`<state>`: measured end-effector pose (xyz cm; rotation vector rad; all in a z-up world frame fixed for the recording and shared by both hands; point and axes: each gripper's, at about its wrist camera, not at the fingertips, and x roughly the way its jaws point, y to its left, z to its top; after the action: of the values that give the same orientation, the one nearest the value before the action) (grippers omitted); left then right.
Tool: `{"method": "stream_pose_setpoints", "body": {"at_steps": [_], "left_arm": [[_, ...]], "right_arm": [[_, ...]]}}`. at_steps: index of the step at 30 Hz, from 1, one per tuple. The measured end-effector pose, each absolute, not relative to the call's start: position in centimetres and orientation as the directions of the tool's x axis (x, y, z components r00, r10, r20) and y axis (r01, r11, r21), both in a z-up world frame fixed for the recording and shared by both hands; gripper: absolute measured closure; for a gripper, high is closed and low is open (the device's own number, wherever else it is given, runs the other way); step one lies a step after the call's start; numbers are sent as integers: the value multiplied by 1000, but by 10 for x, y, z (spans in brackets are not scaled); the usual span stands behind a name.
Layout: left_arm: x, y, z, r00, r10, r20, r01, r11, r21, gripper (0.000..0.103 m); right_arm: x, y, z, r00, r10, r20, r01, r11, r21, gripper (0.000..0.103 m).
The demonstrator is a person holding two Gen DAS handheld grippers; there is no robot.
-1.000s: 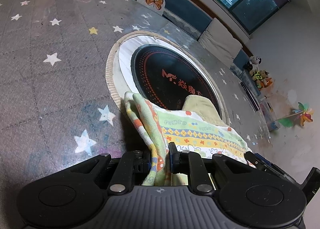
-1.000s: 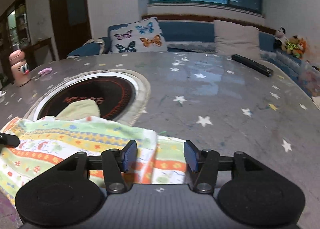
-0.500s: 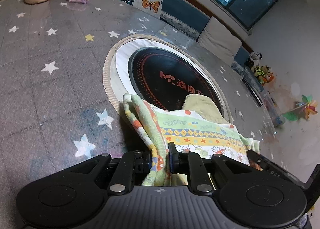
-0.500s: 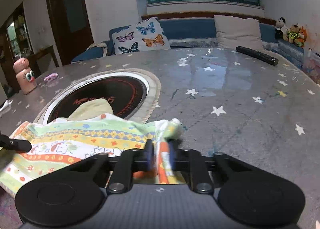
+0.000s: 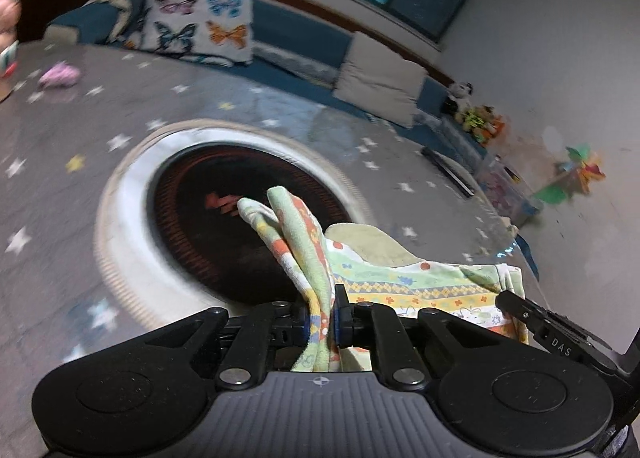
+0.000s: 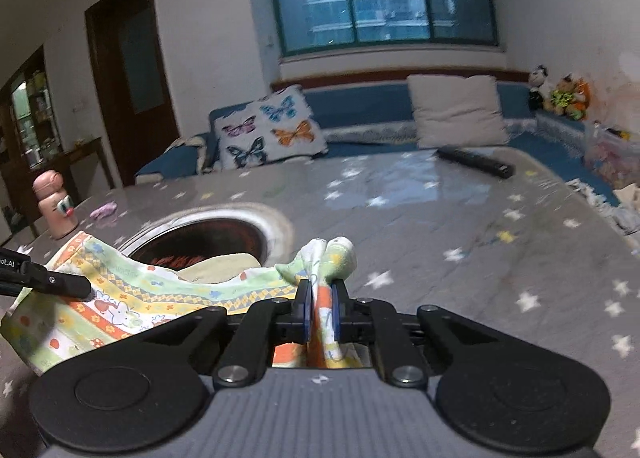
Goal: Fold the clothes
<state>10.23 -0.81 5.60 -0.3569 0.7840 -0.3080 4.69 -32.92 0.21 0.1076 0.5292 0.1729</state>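
A small patterned garment, green, yellow and orange with cartoon prints, hangs stretched between my two grippers above the star-patterned table. My left gripper is shut on one bunched corner. My right gripper is shut on the other corner of the garment. A plain yellowish inner part shows behind the top edge. The right gripper's tip shows at the right of the left wrist view; the left gripper's tip shows at the left of the right wrist view.
A round black induction plate with a white rim is set in the table under the garment. A pink bottle and a small pink item stand at the far left. A black remote lies far right. A sofa with cushions is behind.
The right gripper shut on the garment's corner. Both grippers then lifted, raising the garment off the table; the views tilted up toward the room.
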Motion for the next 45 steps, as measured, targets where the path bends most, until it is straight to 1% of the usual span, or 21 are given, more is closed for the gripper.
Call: {"method": "stream_pose_setpoints", "body": {"at_steps": [11, 23, 34, 45], "left_arm": [[148, -107, 77, 629, -459, -627, 280, 887, -368, 93], [188, -191, 72, 590, -474, -654, 362, 879, -310, 93], [207, -235, 50, 554, -467, -689, 392, 877, -278, 92], [210, -247, 32, 523, -445, -727, 402, 881, -250, 92]], "right_arm": [[49, -410, 34, 900, 28, -435, 11, 996, 87, 94], [73, -476, 29, 889, -102, -447, 137, 989, 47, 94], [89, -510, 12, 863, -167, -477, 199, 980, 16, 94], [94, -517, -14, 828, -182, -531, 223, 975, 14, 94]]}}
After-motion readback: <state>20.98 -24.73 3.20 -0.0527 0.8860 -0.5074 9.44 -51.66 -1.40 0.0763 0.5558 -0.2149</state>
